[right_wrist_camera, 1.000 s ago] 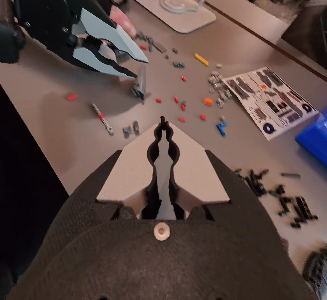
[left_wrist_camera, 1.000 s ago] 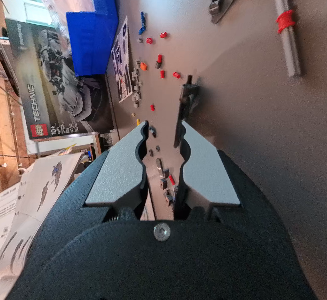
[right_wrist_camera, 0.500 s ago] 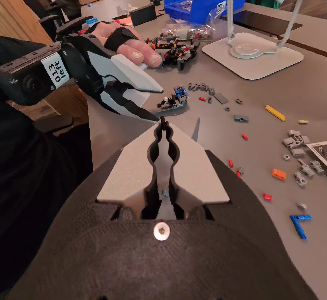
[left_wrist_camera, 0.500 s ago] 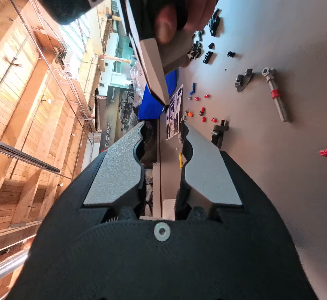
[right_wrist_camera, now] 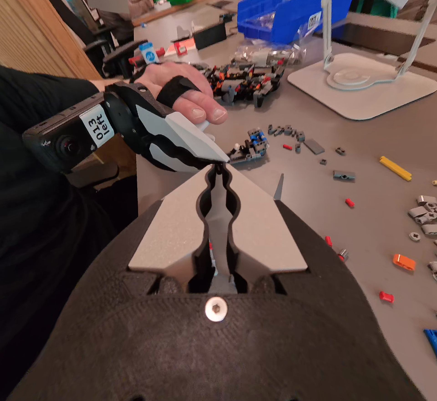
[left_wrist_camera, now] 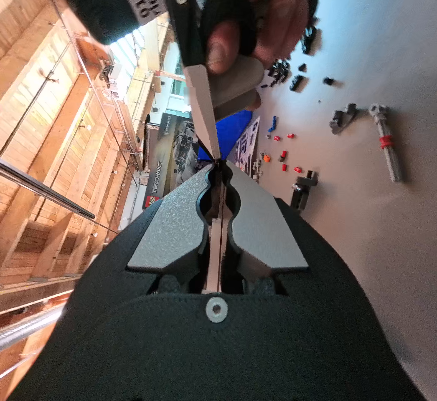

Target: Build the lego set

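Note:
In the right wrist view my right gripper (right_wrist_camera: pixel 218 167) is shut on a small black pin (right_wrist_camera: pixel 218 168) that sticks out of its tips. My left gripper (right_wrist_camera: pixel 223 161) comes in from the left, held by a hand, and its tips meet on the same pin. In the left wrist view my left gripper (left_wrist_camera: pixel 219 164) is closed to a narrow gap with the black pin (left_wrist_camera: pixel 218 162) between its tips. The right gripper (left_wrist_camera: pixel 215 157) points down onto it from above. Both are held in the air above the grey table (right_wrist_camera: pixel 354 153).
A small partial build (right_wrist_camera: pixel 248 148) and a larger build (right_wrist_camera: pixel 243 82) lie beyond the grippers. Blue bins (right_wrist_camera: pixel 272 18) and a white stand base (right_wrist_camera: pixel 359 87) are at the back. Loose red pins, a yellow axle (right_wrist_camera: pixel 395 171), grey parts (right_wrist_camera: pixel 425 214), a grey axle (left_wrist_camera: pixel 387 146) and a sticker sheet (left_wrist_camera: pixel 248 146) lie on the table. Only a small space, under 4 cm, lies between the two pairs of fingers.
Both grippers rose from the table and came together tip to tip. The left gripper, open before, has closed onto the pin that the right gripper holds.

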`<state>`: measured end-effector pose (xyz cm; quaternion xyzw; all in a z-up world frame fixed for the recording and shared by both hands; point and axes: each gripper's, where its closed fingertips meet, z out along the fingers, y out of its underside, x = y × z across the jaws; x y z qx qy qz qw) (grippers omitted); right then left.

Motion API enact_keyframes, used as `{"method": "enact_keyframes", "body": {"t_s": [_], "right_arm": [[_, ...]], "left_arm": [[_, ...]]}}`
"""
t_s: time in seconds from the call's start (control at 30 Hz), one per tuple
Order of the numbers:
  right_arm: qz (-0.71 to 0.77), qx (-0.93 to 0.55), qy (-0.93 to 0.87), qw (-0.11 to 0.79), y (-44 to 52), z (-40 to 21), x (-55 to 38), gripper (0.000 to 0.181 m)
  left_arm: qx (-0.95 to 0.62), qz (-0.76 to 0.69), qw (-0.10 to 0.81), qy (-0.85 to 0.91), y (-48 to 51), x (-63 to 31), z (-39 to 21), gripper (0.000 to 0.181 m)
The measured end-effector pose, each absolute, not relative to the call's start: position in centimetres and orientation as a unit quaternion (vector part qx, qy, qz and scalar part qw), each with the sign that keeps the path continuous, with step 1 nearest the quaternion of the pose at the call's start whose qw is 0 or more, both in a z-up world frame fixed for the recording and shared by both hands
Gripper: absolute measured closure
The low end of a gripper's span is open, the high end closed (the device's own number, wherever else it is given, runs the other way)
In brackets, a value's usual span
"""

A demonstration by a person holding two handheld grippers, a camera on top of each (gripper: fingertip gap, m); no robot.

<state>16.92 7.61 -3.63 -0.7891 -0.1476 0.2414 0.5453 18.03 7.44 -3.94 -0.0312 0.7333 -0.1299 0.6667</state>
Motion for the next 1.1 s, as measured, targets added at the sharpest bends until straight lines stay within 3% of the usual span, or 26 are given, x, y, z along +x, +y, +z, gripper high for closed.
{"method": "enact_keyframes", "body": {"t_s": [0.07, 0.27, 0.87, 1.1], "right_arm": [[0.239, -0.769, -0.139, 0.576, 7.5, -2.7, 17.2, 0.171], [0.283, -0.726, -0.124, 0.614, 6.9, -1.6, 16.5, 0.170], [0.277, -0.703, -0.100, 0.648, 7.0, -0.9, 16.7, 0.180], [0.213, -0.722, -0.052, 0.657, 4.9, -2.7, 21.7, 0.180]], "left_arm": [[-0.052, -0.156, 0.671, 0.723, 7.5, 17.9, -3.0, 0.181], [-0.049, -0.170, 0.698, 0.694, 7.1, 17.3, -1.5, 0.181], [-0.051, -0.139, 0.701, 0.698, 7.4, 17.7, -1.6, 0.177], [-0.090, -0.127, 0.507, 0.848, 11.2, 18.6, -7.8, 0.142]]}}
